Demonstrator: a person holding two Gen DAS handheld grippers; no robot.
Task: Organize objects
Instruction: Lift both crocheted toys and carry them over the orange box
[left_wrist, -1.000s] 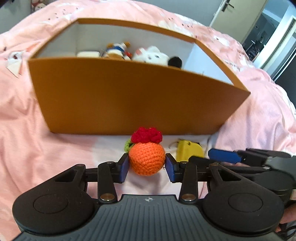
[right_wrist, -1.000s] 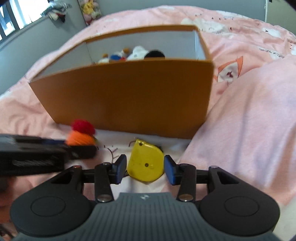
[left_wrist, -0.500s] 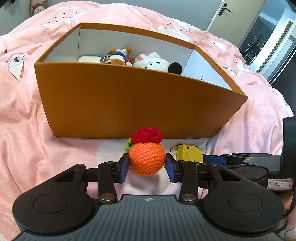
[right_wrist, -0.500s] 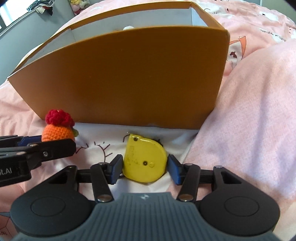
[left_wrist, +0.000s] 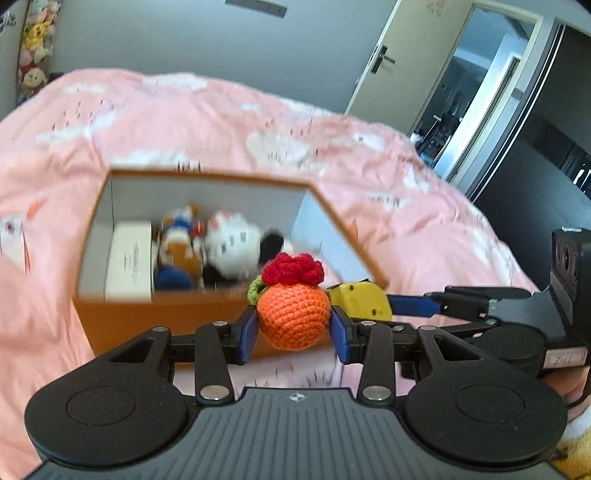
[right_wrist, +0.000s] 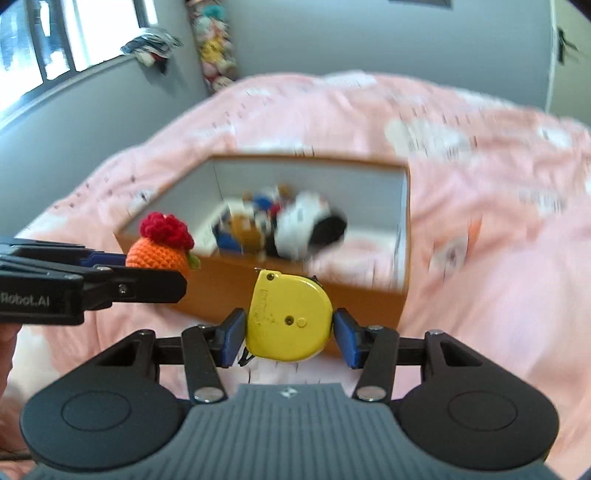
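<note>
The left gripper (left_wrist: 293, 330) is closed about halfway on a round orange crocheted fruit with a red yarn top and green leaf (left_wrist: 293, 317), its blue pads (left_wrist: 248, 334) pressing the two sides of the ball, which hangs clear of the bedding. The right gripper (right_wrist: 288, 338) holds a flat yellow plastic tape-measure case (right_wrist: 289, 317) on edge between its blue pads (right_wrist: 233, 338), at a similar half-open width; its jaws have just been opening slightly, and the case sits between them in contact at both sides. Both items are carried in front of and above the near wall of an open orange cardboard box with a white interior (left_wrist: 110, 317), which rests on a pink printed bedspread (left_wrist: 184, 122) and already contains plush toys (left_wrist: 232, 247) and a white flat carton (left_wrist: 129, 262). Handling judgement: the crocheted fruit is probably light and compressible, so grip it across its widest part rather than the yarn top, which would likely deform and slip. The tape-measure case looks rigid and smooth; being held by its narrow edges, it could pivot or slide if the pads loosen further, so firm, centred pressure is advisable. The box wall is thin card and may shift on soft bedding if struck.
</note>
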